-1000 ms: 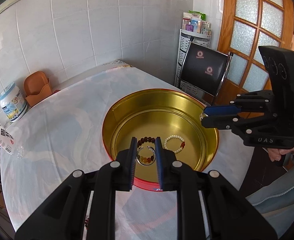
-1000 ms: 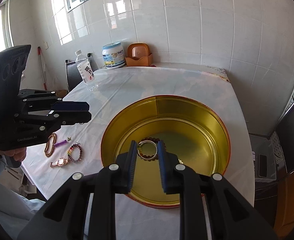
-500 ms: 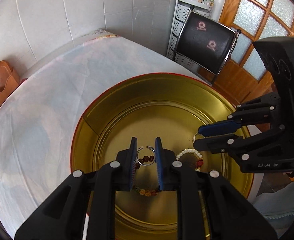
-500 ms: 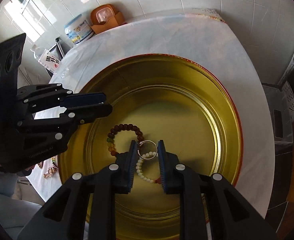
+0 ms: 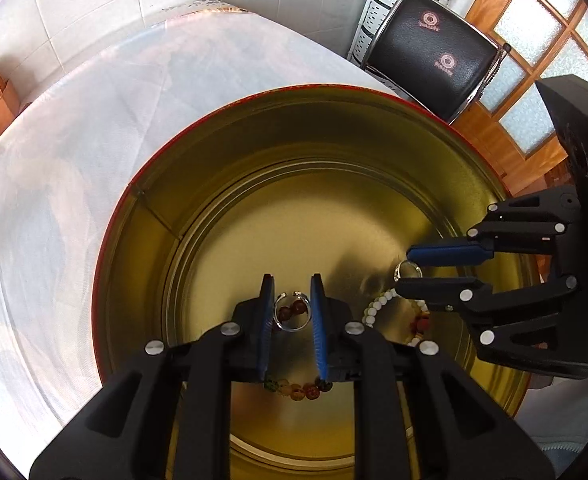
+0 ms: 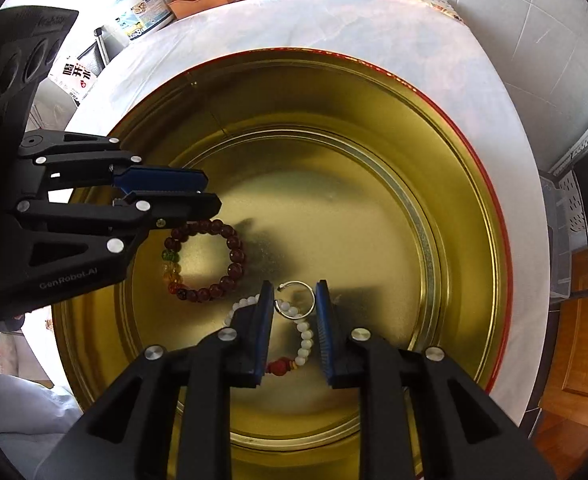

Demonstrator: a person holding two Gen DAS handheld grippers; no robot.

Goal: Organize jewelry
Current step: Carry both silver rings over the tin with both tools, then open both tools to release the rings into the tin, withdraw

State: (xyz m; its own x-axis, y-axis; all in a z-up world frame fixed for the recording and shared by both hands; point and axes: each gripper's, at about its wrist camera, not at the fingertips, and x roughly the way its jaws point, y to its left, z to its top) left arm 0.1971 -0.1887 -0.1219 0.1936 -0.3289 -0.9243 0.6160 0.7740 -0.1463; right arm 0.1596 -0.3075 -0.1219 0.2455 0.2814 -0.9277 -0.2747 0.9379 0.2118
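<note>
Each gripper, left (image 5: 292, 300) and right (image 6: 295, 300), pinches a thin silver open ring (image 5: 292, 312), seemingly alike. Both hang inside the gold tin (image 6: 433, 152), over a dark bead bracelet (image 6: 206, 260) and a white one (image 6: 303, 336).

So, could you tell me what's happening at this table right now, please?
A person is sorting jewelry into a round gold tin, with handheld tongs in each hand. The left tongs grip a silver ring over the tin, and the right tongs grip a second silver ring over it too. On the tin's floor lie a dark red bead bracelet and a white bead bracelet. Neither ring has been let go yet.
</note>
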